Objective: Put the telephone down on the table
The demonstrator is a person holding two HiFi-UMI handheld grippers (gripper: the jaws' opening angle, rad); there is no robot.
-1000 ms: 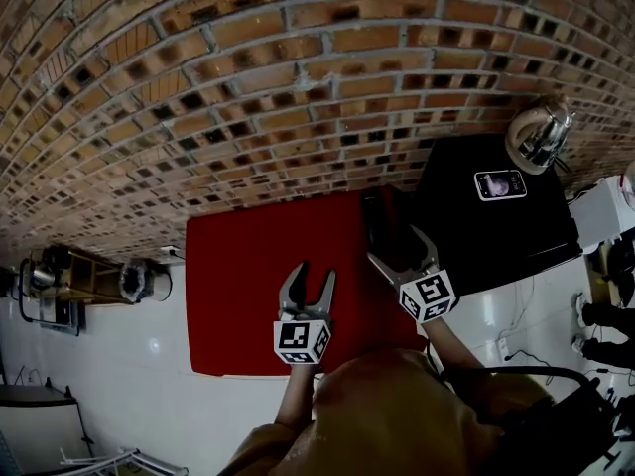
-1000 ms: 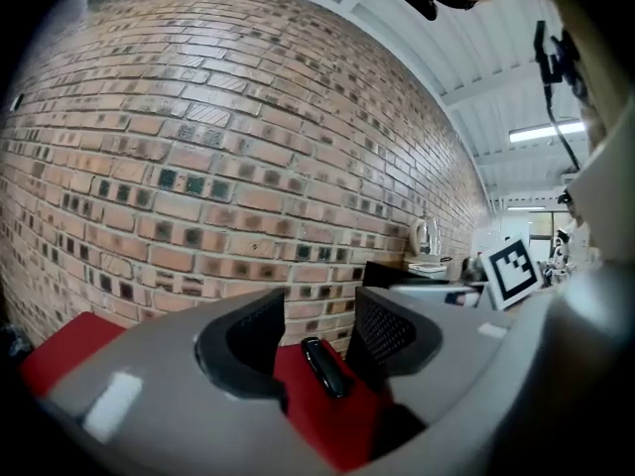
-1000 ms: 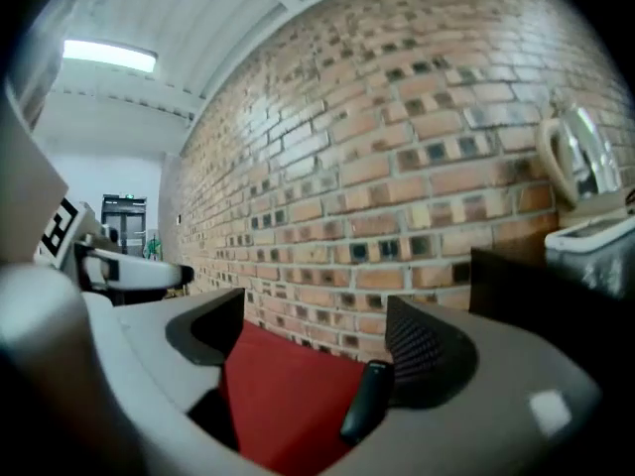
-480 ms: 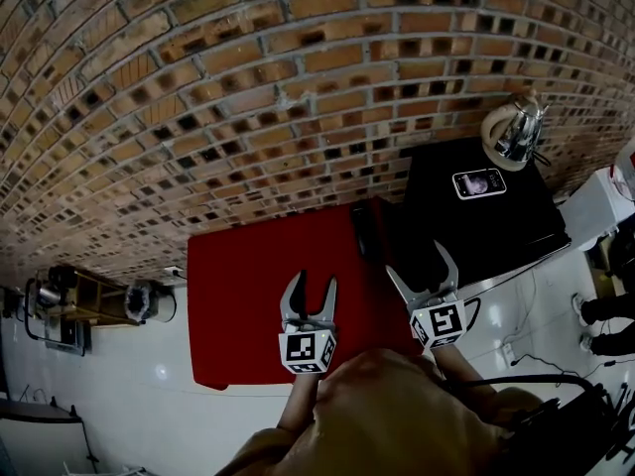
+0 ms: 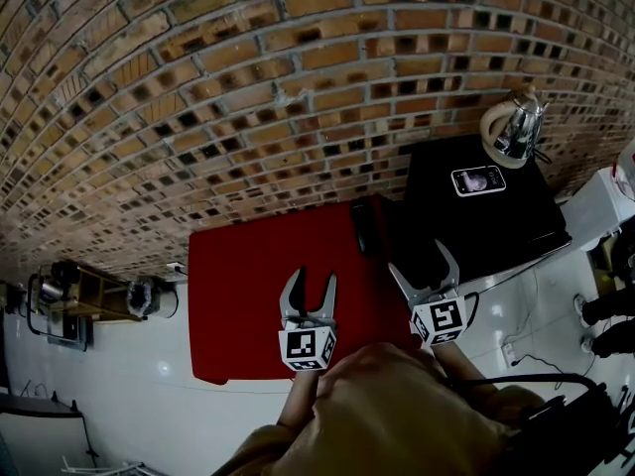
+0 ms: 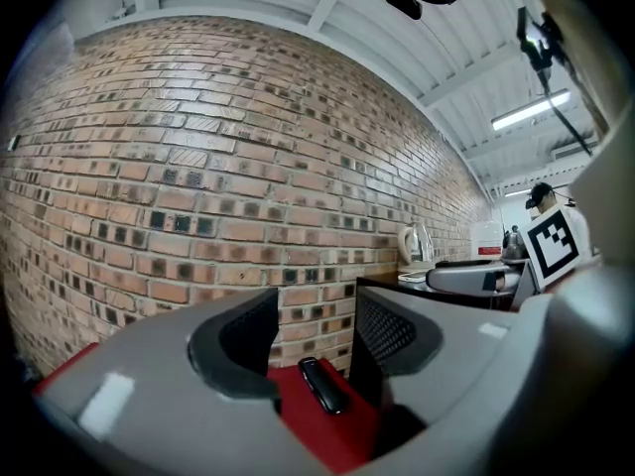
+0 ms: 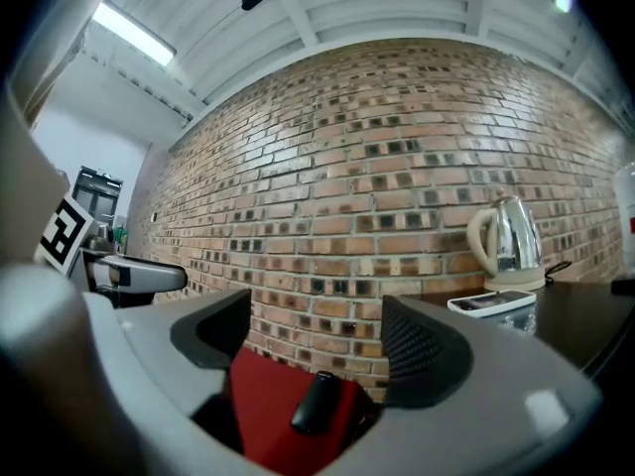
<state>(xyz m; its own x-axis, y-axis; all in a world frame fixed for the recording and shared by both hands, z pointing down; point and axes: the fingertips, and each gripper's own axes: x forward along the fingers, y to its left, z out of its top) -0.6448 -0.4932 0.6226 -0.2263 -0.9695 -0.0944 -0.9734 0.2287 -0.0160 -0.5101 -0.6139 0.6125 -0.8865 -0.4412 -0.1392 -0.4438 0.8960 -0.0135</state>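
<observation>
The black telephone [image 5: 365, 228] lies flat on the red table [image 5: 248, 286], at its far right corner by the brick wall. Both grippers hang back from it, nearer the person. My left gripper [image 5: 308, 288] is open and empty over the middle of the red top. My right gripper [image 5: 424, 262] is open over the table's right edge; its jaws have just been closing somewhat, with nothing between them. Beyond the left gripper [image 6: 316, 335] the telephone [image 6: 322, 385] shows on the red top. It shows beyond the right gripper [image 7: 316, 340] too, as the telephone [image 7: 315, 403].
A black table [image 5: 496, 231] adjoins the red one on the right, bearing a steel kettle [image 5: 516, 127] and a white handset-like device [image 5: 477, 180]. The brick wall [image 5: 248, 87] runs behind both. A low shelf [image 5: 79, 300] stands on the white floor at left.
Both grippers drew back from the telephone toward the person and rose. The right jaws, which were around the phone's end, now stand narrower and clear of it. The telephone stays on the table.
</observation>
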